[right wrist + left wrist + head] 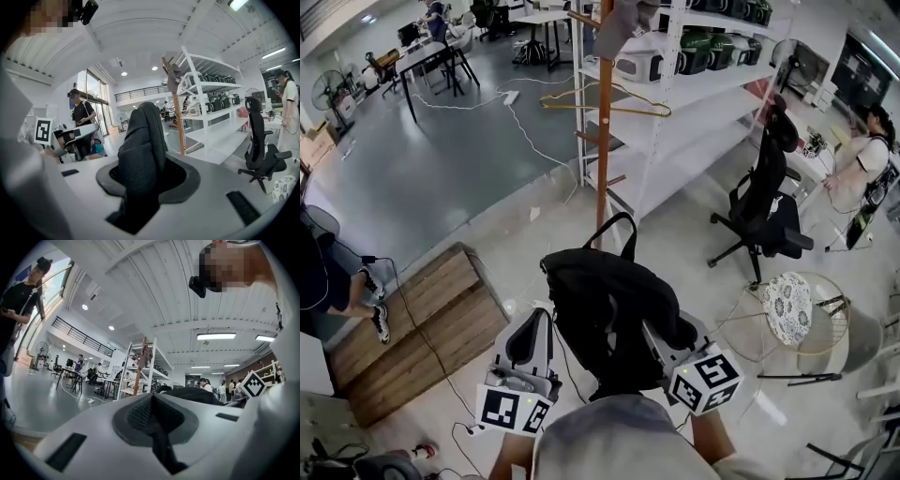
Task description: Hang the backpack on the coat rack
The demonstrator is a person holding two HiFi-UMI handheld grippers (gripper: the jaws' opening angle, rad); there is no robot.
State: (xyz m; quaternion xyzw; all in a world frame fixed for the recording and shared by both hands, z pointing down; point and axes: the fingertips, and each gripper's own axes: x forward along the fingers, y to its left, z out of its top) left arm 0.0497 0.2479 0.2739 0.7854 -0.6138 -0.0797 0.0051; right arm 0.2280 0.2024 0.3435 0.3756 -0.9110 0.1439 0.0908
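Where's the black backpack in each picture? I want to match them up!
Head view: the backpack is in the lower middle, a big black bundle.
Left gripper view: a low dark hump just right of centre.
Right gripper view: its strap stands in the middle, clamped between the jaws.
Shared landmark: the wooden coat rack pole, beyond the backpack in all three.

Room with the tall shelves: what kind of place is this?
Probably a workshop or lab office, not a home: white shelves stacked with equipment, desks at the far end, a rolling office chair, and a cable trailing over the floor.
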